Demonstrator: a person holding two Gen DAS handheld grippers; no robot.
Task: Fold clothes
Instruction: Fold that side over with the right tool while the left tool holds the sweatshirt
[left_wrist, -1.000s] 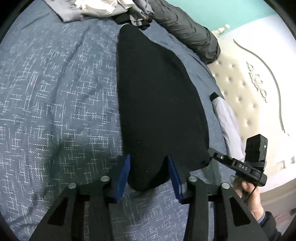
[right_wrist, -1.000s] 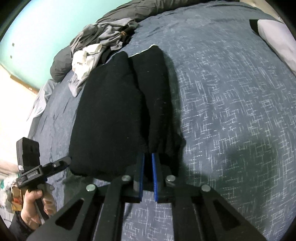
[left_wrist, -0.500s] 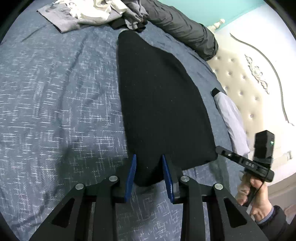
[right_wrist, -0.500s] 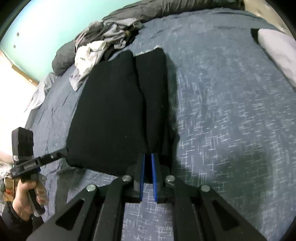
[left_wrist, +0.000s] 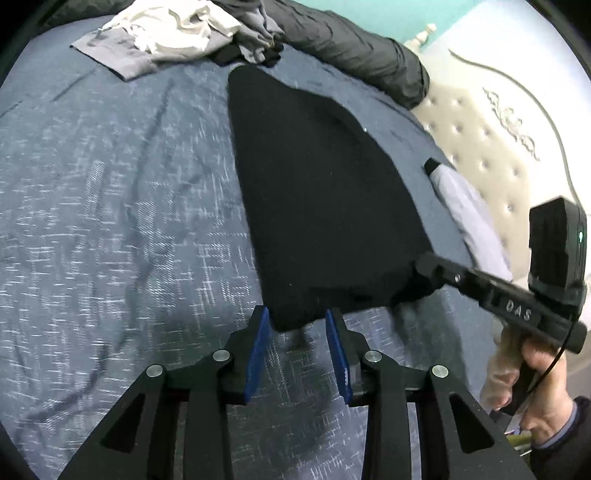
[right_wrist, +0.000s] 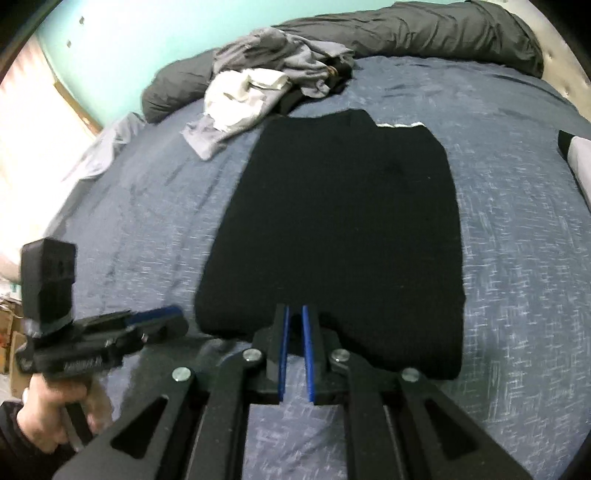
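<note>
A black garment (left_wrist: 317, 206) lies folded flat in a long rectangle on the blue bed cover (left_wrist: 110, 221). My left gripper (left_wrist: 296, 319) is open at its near left corner, and the corner's tip sits between the blue pads. In the right wrist view the black garment (right_wrist: 343, 229) fills the middle. My right gripper (right_wrist: 294, 314) has its pads almost together on the near hem. The left gripper (right_wrist: 177, 321) shows there beside the garment's left corner. The right gripper (left_wrist: 419, 264) shows in the left wrist view at the right near corner.
A pile of grey and white clothes (right_wrist: 258, 85) and a dark rolled duvet (right_wrist: 424, 33) lie at the far end of the bed. A pale garment with a black cuff (left_wrist: 465, 214) lies by the tufted headboard (left_wrist: 480, 147). A person's hands (left_wrist: 543, 398) hold the grippers' handles.
My left fingers narrowed from a second ago, and the garment's corner now reaches only their tips. The right wrist view swung left, so the garment shows as one wide rectangle.
</note>
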